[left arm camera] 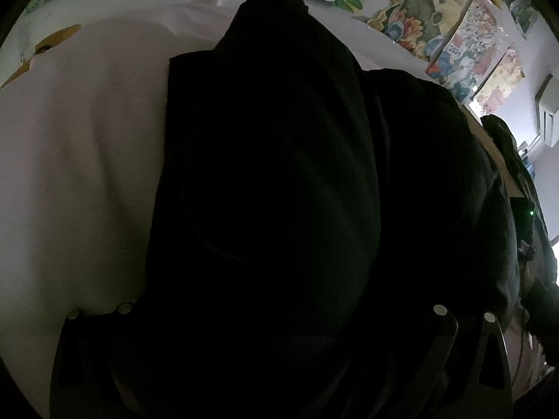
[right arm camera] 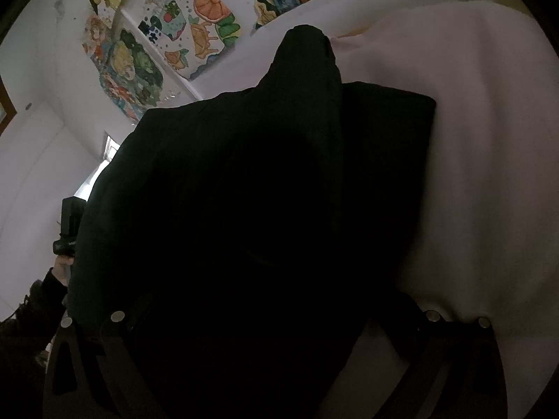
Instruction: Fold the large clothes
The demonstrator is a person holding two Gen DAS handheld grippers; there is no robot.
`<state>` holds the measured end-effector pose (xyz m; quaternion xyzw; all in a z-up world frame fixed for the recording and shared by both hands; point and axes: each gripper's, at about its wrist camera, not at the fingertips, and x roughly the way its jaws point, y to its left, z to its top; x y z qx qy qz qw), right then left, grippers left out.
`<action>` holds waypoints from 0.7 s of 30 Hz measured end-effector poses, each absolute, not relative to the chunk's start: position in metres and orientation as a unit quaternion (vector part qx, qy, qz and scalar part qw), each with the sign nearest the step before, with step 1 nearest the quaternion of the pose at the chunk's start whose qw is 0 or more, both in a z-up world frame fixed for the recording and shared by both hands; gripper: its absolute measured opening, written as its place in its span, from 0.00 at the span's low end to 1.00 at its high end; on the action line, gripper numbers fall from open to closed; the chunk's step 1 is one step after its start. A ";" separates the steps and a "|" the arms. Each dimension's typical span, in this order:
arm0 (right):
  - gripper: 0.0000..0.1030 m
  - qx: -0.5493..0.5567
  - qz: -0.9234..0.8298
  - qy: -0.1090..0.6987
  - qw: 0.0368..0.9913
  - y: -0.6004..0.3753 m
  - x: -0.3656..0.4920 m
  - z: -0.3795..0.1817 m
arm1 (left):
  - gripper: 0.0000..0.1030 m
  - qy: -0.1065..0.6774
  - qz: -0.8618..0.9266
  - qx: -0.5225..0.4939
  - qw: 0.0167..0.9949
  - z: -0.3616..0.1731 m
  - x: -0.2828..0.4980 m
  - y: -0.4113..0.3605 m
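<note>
A large black garment (left arm camera: 279, 174) lies on a white cloth-covered surface (left arm camera: 77, 174) and fills most of both views. It also shows in the right wrist view (right arm camera: 244, 209). One dark layer is folded over the rest, with a narrow end pointing toward the far wall. My left gripper (left arm camera: 279, 314) sits low over the near edge of the garment; the cloth hides its fingertips. My right gripper (right arm camera: 272, 321) is likewise buried in the dark cloth. Both fingers stand wide apart at the frame sides. Whether either holds cloth is not visible.
A wall with colourful paintings (left arm camera: 436, 17) stands behind the surface, also in the right wrist view (right arm camera: 167, 45). A white air conditioner (left arm camera: 548, 111) hangs at the right. The other hand-held gripper (right arm camera: 68, 223) and the person's dark sleeve (right arm camera: 38, 300) show at the left edge.
</note>
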<state>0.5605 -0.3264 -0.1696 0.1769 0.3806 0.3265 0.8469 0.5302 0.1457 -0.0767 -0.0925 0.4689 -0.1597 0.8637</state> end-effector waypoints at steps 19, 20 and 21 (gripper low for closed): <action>1.00 0.182 0.332 0.379 0.844 -0.324 0.565 -0.171 | 0.99 0.516 -0.291 -0.112 0.798 -0.086 0.543 0.171; 1.00 0.183 0.333 0.380 0.843 -0.324 0.566 -0.170 | 0.99 0.515 -0.293 -0.113 0.797 -0.085 0.543 0.172; 1.00 0.183 0.334 0.381 0.843 -0.324 0.566 -0.170 | 0.99 0.516 -0.297 -0.115 0.795 -0.087 0.542 0.171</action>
